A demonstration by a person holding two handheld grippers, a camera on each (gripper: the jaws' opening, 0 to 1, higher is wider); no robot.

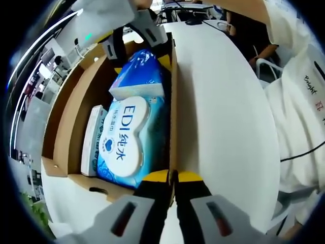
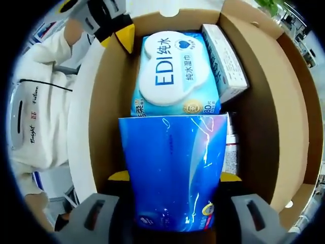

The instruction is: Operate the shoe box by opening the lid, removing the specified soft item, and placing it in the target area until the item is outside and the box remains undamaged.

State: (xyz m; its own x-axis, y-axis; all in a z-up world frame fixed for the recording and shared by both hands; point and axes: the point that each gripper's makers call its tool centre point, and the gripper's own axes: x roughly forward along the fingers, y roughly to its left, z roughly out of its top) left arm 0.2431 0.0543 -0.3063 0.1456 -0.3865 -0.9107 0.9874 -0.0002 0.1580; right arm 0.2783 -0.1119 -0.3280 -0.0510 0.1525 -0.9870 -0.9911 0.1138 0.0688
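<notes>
R gripper (image 2: 172,178) clamps blue tissue pack (image 2: 172,168) inside box (image 2: 254,101).

Open cardboard shoe box (image 2: 256,76) on a white table (image 2: 81,101). Contents: blue tissue pack (image 2: 175,168), held between the right gripper's (image 2: 175,203) yellow-tipped jaws; wet wipes pack (image 2: 175,71) with white lid, beyond it; small white carton (image 2: 226,56) beside the wipes. Left gripper (image 2: 109,20) was at the box's far corner, its jaws' state unclear.
</notes>
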